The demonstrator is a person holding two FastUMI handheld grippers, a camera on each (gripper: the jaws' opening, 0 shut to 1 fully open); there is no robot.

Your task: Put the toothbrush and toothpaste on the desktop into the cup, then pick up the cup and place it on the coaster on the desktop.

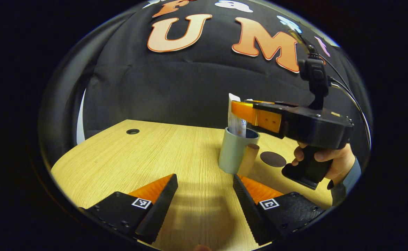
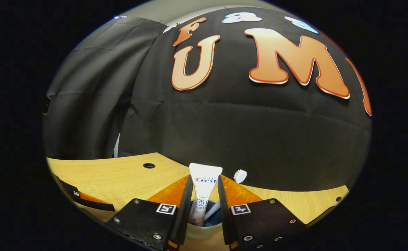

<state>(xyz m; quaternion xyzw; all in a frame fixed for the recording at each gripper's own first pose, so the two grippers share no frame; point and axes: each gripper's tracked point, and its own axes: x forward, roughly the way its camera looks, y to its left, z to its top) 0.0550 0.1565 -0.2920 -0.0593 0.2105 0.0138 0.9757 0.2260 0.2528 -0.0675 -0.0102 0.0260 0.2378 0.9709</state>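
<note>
A grey-green cup point(image 1: 232, 153) with a wooden handle point(image 1: 249, 158) stands on the wooden desk point(image 1: 148, 153). The white toothpaste tube point(image 1: 234, 122) stands upright in it. In the right gripper view my right gripper point(image 2: 204, 177) is shut on the toothpaste tube point(image 2: 204, 188) near its top, just above the cup's rim point(image 2: 204, 233). The toothbrush point(image 2: 240, 175) leans in the cup, bristle head up. A dark round coaster point(image 1: 272, 159) lies just right of the cup. My left gripper point(image 1: 204, 177) stands open in front of the cup with nothing between its fingers.
A hand point(image 1: 329, 160) holds the right gripper point(image 1: 240, 109) over the cup from the right. A cable hole point(image 1: 132, 131) sits at the desk's far left. The left gripper point(image 2: 82, 200) shows low at the left of the right gripper view. Black cloth backs the desk.
</note>
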